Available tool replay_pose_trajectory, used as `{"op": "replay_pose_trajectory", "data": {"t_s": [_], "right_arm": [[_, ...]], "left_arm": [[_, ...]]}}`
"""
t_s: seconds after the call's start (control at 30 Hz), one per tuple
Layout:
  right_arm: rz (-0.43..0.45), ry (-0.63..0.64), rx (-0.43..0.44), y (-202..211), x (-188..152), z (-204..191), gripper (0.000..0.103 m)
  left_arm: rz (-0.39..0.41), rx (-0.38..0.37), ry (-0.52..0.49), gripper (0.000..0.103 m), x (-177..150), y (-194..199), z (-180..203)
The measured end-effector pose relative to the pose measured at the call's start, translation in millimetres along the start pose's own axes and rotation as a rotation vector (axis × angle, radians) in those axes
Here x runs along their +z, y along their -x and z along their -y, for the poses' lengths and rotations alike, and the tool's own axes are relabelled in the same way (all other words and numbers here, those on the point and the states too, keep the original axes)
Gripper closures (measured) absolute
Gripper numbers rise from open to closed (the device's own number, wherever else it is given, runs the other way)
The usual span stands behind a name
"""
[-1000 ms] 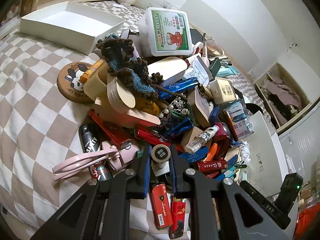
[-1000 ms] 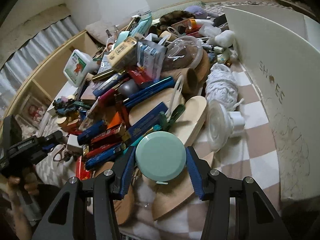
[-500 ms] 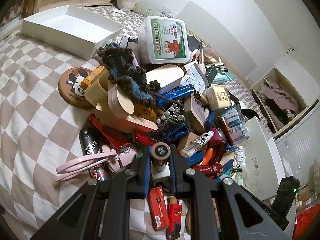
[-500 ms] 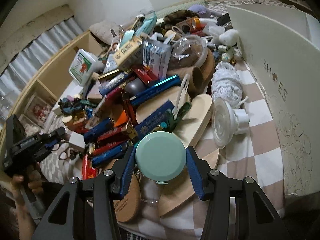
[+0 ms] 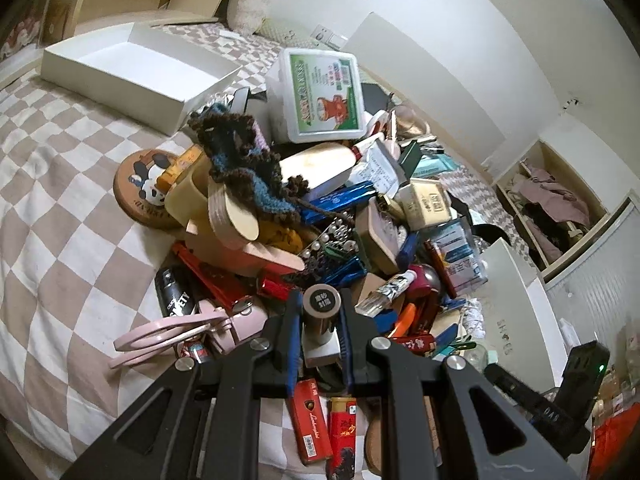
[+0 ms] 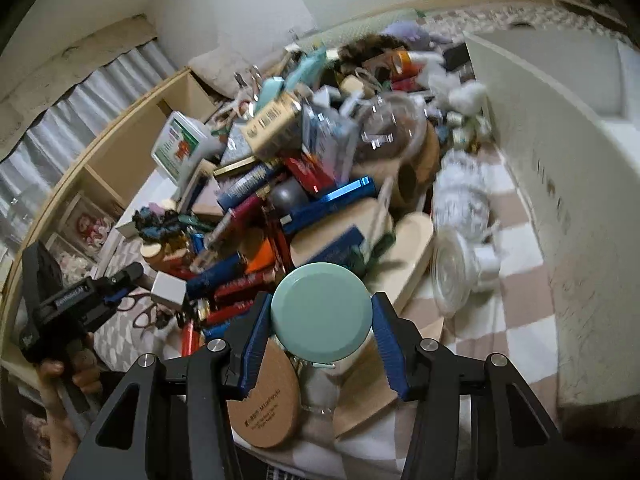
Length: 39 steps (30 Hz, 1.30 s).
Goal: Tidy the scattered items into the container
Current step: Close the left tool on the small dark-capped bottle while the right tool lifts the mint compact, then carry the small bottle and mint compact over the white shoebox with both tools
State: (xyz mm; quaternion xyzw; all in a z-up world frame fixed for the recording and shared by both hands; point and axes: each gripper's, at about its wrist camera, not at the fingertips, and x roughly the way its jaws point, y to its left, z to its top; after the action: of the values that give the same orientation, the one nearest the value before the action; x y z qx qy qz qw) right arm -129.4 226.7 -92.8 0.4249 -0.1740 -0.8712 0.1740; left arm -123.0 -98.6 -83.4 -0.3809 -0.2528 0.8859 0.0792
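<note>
A heap of scattered items point(image 5: 320, 208) lies on a checkered bedspread: lighters, pens, wooden pieces, a knitted piece and small boxes. In the left wrist view my left gripper point(image 5: 322, 316) is shut on a small metallic bottle with a dark round cap point(image 5: 322, 302), at the heap's near edge. A shallow white open box point(image 5: 132, 68) lies empty at the far left, beyond the heap. In the right wrist view my right gripper point(image 6: 320, 312) is shut on a jar with a mint-green round lid point(image 6: 320, 312) above a wooden oval. That blurred view also has the left gripper point(image 6: 120, 280), held in a hand.
A white lidded tub with a green label point(image 5: 320, 96) tops the heap. A pink folding mirror point(image 5: 172, 332) lies near my left fingers. A tall white panel lettered SHOES point(image 6: 560, 200) stands right of the heap. Shelves point(image 6: 120, 168) run along the far wall.
Both grips hold as before. The left view has tipped up a little, so the heap sits lower in frame. The right view has gone blurred.
</note>
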Motion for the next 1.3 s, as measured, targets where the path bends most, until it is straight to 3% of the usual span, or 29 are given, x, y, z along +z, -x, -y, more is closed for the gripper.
{"op": "replay_pose_trajectory", "data": {"t_s": [0.53,0.77,1.3], "right_arm": [[0.238,0.064,-0.029,74,66,-14,0.052],[0.323,0.038,-0.076,107,85,8,0.052],[0.357,-0.095,-0.174,134,86,74,0.052]], "left_arm": [[0.054,-0.039,0.006,0.086,1,10,1],[0.052,-0.049,-0.003,0.086,3,12,3],[0.010,-0.033,-0.097,0.086,8,7,32]]}}
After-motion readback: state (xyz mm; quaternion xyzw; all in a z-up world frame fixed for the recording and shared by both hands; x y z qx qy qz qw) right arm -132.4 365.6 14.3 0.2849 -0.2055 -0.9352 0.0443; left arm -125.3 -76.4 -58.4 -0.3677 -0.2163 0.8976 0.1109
